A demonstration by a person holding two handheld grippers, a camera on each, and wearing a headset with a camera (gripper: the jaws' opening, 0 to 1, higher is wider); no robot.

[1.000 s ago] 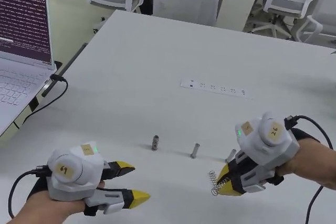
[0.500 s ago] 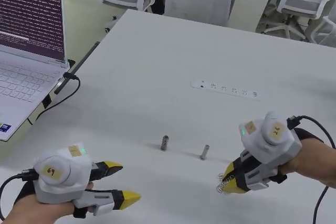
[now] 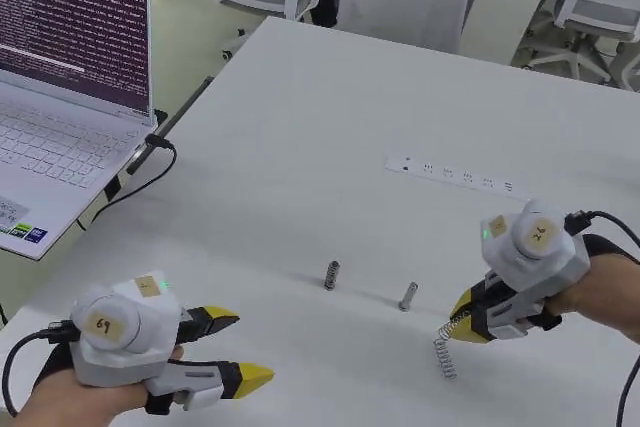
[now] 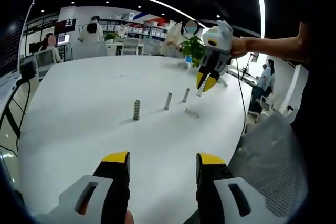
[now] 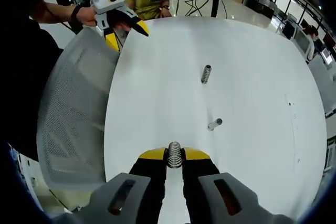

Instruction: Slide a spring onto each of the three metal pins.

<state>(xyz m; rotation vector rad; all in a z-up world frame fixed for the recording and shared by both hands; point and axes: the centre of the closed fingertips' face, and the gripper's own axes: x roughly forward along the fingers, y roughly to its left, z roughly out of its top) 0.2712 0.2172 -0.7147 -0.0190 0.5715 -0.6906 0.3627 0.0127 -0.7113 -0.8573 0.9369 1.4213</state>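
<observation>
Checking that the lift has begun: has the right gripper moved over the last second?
Yes. Against the bare pin, the right gripper, shut on a spring, has shifted up the head view, nearer that pin's level.

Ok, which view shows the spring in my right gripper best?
The right gripper view: the spring is near, end-on, clamped between the fingers. The left gripper view shows it sideways but tiny, hanging from the right gripper; the head view shows it thin at the yellow tips.
</observation>
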